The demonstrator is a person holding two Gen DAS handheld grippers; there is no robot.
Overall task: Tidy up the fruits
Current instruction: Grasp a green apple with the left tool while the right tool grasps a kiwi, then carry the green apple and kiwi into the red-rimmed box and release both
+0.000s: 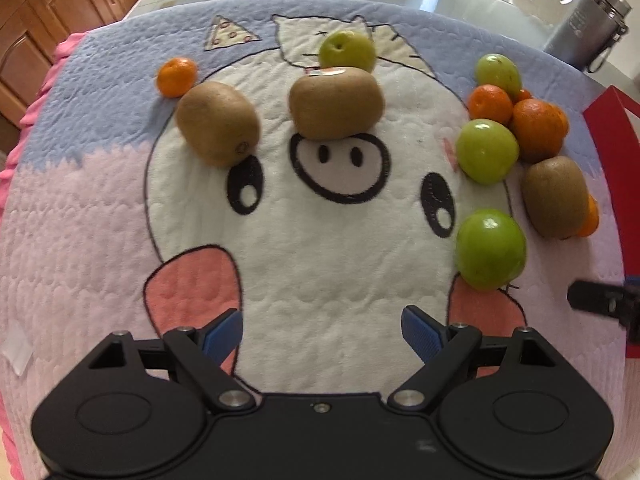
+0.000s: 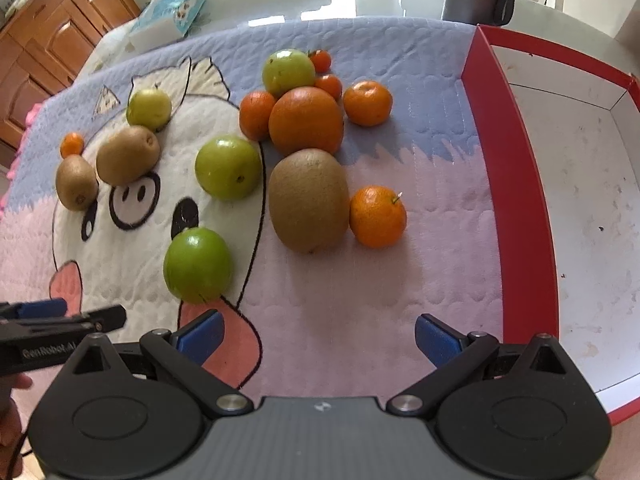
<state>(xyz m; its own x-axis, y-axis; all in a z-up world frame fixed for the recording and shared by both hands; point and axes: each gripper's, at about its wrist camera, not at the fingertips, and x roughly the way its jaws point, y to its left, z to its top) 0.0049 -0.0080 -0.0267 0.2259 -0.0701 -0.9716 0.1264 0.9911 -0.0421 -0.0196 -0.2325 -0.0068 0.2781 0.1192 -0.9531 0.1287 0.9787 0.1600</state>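
Hovering low over the blanket [image 2: 360,280], the right gripper [image 2: 318,336] and left gripper [image 1: 322,330] are both spread wide and hold nothing. Nearest the right one lies a large kiwi [image 2: 308,200], brown and fuzzy, touching a small tangerine [image 2: 378,216], with the red tray [image 2: 516,184] well to its right. It looks firm yet bruisable and prone to roll, so a gentle hold across its short middle seems best.

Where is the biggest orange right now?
In the right wrist view the big orange sits center-top on the blanket, touching the kiwi below it.
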